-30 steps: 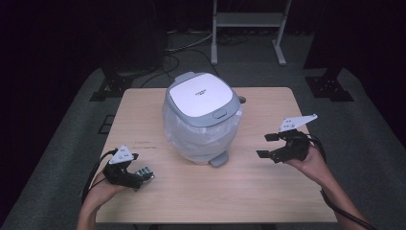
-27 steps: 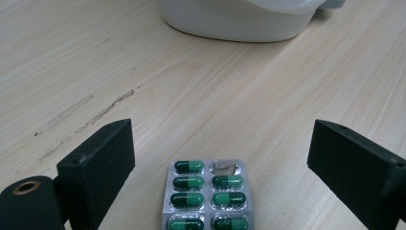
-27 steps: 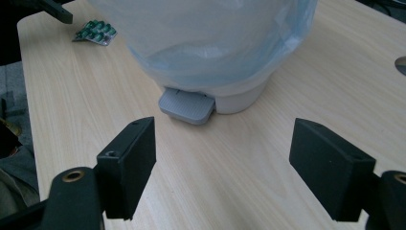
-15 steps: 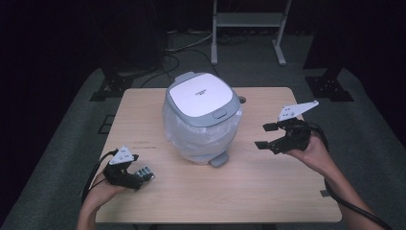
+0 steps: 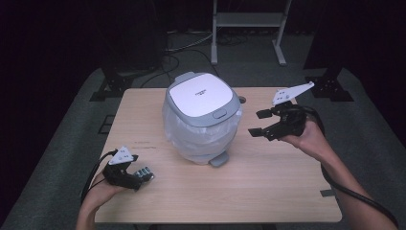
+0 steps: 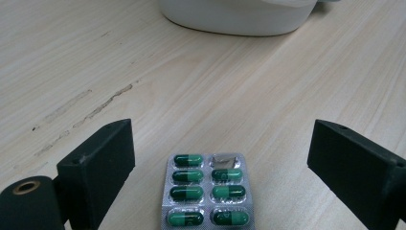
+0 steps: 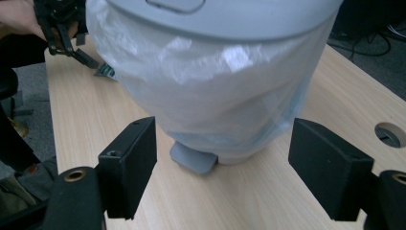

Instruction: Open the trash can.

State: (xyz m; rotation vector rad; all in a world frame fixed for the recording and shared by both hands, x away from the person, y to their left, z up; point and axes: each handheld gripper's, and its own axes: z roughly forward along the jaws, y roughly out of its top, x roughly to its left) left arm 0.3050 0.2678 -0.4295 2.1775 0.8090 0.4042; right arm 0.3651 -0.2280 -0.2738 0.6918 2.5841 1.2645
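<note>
Left gripper (image 5: 140, 176), high view: held low at the table's (image 5: 268, 191) near left corner, jaws apart, a blister pack of green capsules (image 5: 143, 173) lying flat on the wood between them. Right gripper (image 5: 261, 123): raised near the right edge, jaws spread wide, pointing toward a white pedal bin (image 5: 201, 120). The bin stands at the middle of the table toward its far edge, grey flat lid shut, clear plastic liner bunched around its body, grey pedal (image 5: 219, 159) facing the near edge. Table: pale wood grain, rounded corners, a round cable hole (image 5: 242, 100) just beside the bin near the far edge, dark scuffs left of the bin. Room: dark, grey carpet, black stand feet and cables on the floor, a pale metal frame (image 5: 246, 24) beyond the far edge.

Left gripper view: both black jaws stand well apart; the blister pack sits between them, touching neither that can be seen. Seven green capsules fill it in two columns; the top right pocket is crushed and empty. Scratches mark the wood at left; the bin's white base shows at top.

Right gripper view: jaws wide apart, framing the bin's liner-wrapped body and pedal; neither jaw touches it. The cable hole shows at right, the other gripper and blister pack at upper left.
</note>
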